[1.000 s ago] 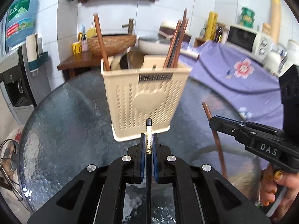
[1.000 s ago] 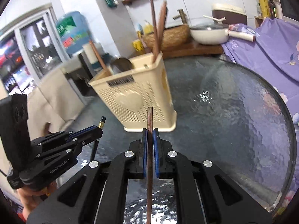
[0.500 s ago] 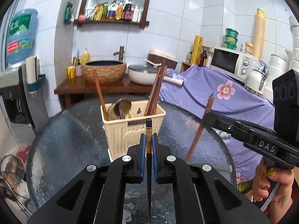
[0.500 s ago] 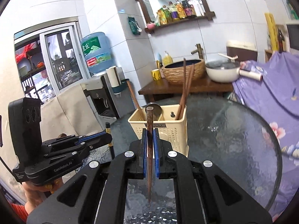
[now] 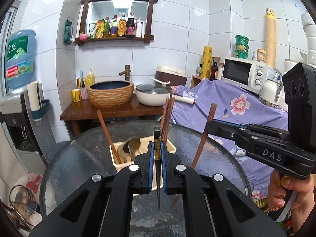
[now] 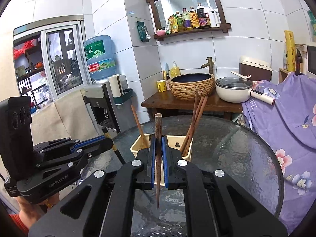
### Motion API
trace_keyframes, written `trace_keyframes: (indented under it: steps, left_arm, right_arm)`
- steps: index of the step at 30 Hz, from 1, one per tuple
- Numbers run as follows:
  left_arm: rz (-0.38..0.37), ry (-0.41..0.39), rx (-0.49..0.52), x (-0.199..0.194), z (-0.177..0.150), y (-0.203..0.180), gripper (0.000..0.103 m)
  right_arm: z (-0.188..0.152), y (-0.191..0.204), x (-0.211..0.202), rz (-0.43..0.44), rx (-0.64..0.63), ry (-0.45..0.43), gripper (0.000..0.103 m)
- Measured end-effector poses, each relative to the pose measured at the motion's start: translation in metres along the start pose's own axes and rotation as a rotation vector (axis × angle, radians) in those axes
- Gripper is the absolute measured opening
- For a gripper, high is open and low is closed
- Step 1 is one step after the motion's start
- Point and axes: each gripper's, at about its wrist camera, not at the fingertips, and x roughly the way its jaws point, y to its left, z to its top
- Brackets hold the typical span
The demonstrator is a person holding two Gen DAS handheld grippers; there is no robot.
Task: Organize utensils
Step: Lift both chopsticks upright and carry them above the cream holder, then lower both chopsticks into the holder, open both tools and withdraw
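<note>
Left jaws: left gripper [image 5: 157,158] pinched tight on a black chopstick [image 5: 157,144] with a gold band, held upright, tip pointing down.
Right jaws: right gripper [image 6: 157,158] clamped on a brown chopstick [image 6: 158,130], upright as well.
Caddy: cream utensil caddy [image 5: 169,148] stands on the round glass table [image 5: 79,158], beyond and below both grippers; brown chopsticks [image 6: 194,122] and a metal ladle [image 5: 132,145] stand in it.
Left view only: microwave [image 5: 243,73] on the purple floral cloth [image 5: 227,102]; hand [image 5: 286,193] on the right gripper's grip.
Right view only: window with shelves [image 6: 45,63] at far left; left gripper seen from the side, black stick poking out above and below it.
Both views: basin sink [image 5: 110,93], white pot [image 5: 153,95], water dispenser bottle [image 6: 100,57], bottle shelf [image 5: 116,27].
In the way: each gripper's own fingers hide the caddy's front wall.
</note>
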Motion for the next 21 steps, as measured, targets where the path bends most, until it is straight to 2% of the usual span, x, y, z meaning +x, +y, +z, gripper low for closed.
trace_keyframes:
  steps: [6,10,14,18,21]
  left_arm:
    - [0.004,-0.045,0.021,-0.009,0.045,0.002,0.007]
    - [0.038,-0.093,0.025,-0.015,0.086,0.007,0.007]
    - [0.088,-0.131,0.012,-0.012,0.121,0.014,0.007]
    - [0.127,-0.137,-0.004,0.003,0.137,0.021,0.007]
    - [0.131,-0.115,-0.028,0.021,0.133,0.027,0.007]
  right_arm:
    - [0.048,-0.001,-0.005,-0.003,-0.014,-0.016,0.007]
    - [0.088,0.003,-0.01,-0.012,-0.017,-0.052,0.007]
    - [0.129,0.006,-0.011,-0.059,-0.03,-0.102,0.007]
    - [0.15,0.004,0.0,-0.11,-0.033,-0.122,0.007]
    - [0.149,-0.002,0.014,-0.123,-0.019,-0.108,0.007]
